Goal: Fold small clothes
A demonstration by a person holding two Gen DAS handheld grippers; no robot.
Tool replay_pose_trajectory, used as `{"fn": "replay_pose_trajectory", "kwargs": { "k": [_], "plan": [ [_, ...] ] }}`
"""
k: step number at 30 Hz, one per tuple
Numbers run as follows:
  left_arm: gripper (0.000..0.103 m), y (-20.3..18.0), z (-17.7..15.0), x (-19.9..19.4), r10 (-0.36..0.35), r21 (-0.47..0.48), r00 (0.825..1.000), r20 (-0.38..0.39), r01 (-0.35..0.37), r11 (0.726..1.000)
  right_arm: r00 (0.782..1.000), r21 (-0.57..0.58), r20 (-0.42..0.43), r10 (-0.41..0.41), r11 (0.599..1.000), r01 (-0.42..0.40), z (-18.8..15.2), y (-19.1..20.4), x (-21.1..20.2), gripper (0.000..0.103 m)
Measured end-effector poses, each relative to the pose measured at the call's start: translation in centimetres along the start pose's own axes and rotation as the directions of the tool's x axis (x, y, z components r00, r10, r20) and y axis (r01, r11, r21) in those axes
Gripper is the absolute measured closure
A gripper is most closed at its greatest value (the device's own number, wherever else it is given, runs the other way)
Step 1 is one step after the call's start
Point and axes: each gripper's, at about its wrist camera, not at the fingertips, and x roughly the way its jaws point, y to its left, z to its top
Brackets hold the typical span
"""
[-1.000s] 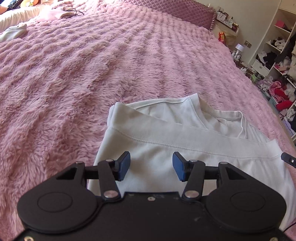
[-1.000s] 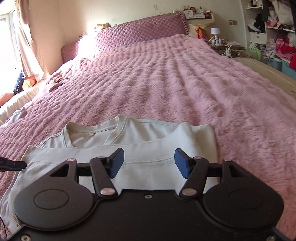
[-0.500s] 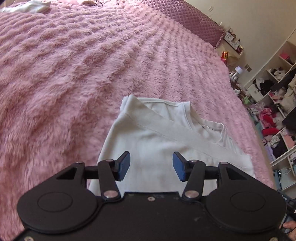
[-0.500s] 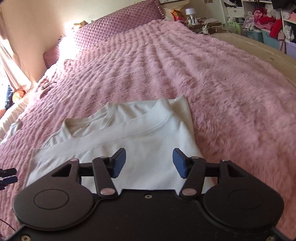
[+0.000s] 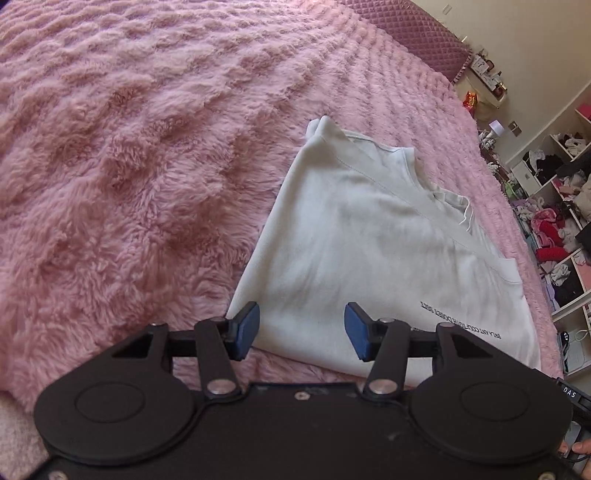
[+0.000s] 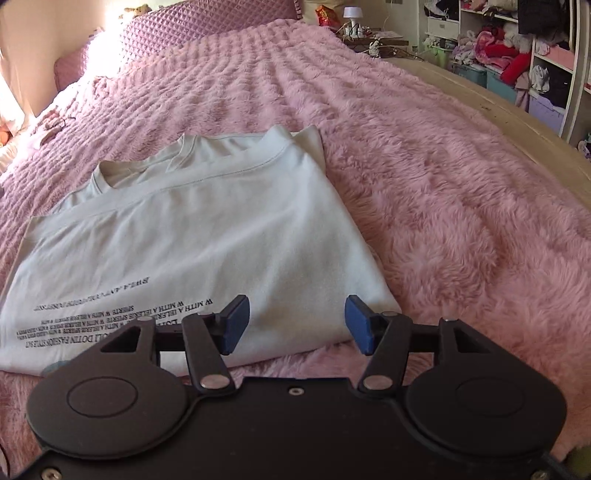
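Two grippers are present, one per hand. The left gripper holds its blue pads apart with nothing between them, above the near left corner of the shirt. The right gripper is likewise parted and empty, above the near right corner.

One garment: a single white T-shirt, folded and lying flat on the pink fluffy blanket covering the bed. The collar lies at the far end of the shirt, toward one quilted pink pillow; black printed text runs along the near edge. Whether the long axis runs collar-to-hem or across cannot be told.

Beyond the blanket's right side stand white shelves crowded with clothes. Nothing obstructs either gripper's path to the shirt.
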Motion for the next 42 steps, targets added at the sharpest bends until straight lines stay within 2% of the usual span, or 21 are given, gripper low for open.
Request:
{"fn": "replay_pose_trajectory", "kwargs": {
  "k": [2, 5, 7, 11, 16, 21, 24, 29, 35, 39, 42],
  "plan": [
    [0.047, -0.1, -0.5, -1.7, 0.007, -0.021, 1.0, 0.01, -0.007, 1.0, 1.0, 0.03, 0.016, 0.011, 0.999, -0.012, -0.1, 0.0, -0.8, 0.045],
    [0.042, 1.3, -2.3, -3.0, -0.035, -0.157, 0.999, -0.004, 0.034, 0.987, 0.999, 0.014, 0.044, -0.007, 1.0, 0.006, -0.5, 0.8, -1.5, 0.043],
    [0.042, 2.4, -3.6, -2.6, -0.074, -0.238, 0.997, -0.021, 0.066, 0.969, 0.997, -0.022, 0.065, -0.046, 0.999, 0.048, -0.9, 1.6, -1.8, 0.043],
    [0.042, 3.1, -5.3, -1.1, -0.082, -0.324, 0.996, -0.044, 0.063, 0.944, 0.996, -0.038, 0.074, -0.042, 0.998, 0.045, -1.7, 2.4, -1.8, 0.042],
    [0.041, 2.5, -5.7, -0.7, -0.043, -0.325, 0.998, -0.034, 0.03, 0.945, 0.996, -0.052, 0.075, -0.052, 0.997, 0.056, -2.7, 3.1, -1.9, 0.042],
    [0.041, 2.6, -5.0, 0.1, -0.047, -0.353, 0.999, 0.009, 0.047, 0.934, 0.998, -0.025, 0.061, -0.029, 0.999, 0.031, -3.2, 3.2, -1.9, 0.042],
    [0.041, 3.2, -4.4, 1.0, -0.049, -0.41, 0.997, 0.051, 0.066, 0.91, 0.998, -0.007, 0.055, -0.023, 1.0, 0.023, -3.4, 2.9, -1.7, 0.041],
    [0.042, 4.3, -3.9, 1.4, -0.071, -0.52, 0.993, 0.091, 0.108, 0.847, 0.999, 0.011, 0.033, -0.023, 1.0, 0.022, -3.7, 2.7, -1.2, 0.041],
    [0.042, 4.2, -3.1, 1.3, -0.034, -0.55, 0.986, 0.166, 0.121, 0.827, 0.999, 0.025, 0.03, -0.012, 1.0, 0.011, -3.7, 2.5, -1.0, 0.04],
    [0.043, 3.6, -2.2, 2.5, -0.017, -0.538, 0.989, 0.149, 0.095, 0.838, 1.0, 0.03, 0.031, -0.007, 1.0, 0.006, -3.6, 2.5, -0.9, 0.04],
    [0.049, 2.7, -1.5, 2.9, -0.015, -0.514, 0.991, 0.137, 0.084, 0.854, 0.999, 0.034, 0.032, -0.002, 0.999, 0.001, -3.4, 2.5, -0.6, 0.04]
  ]
}}
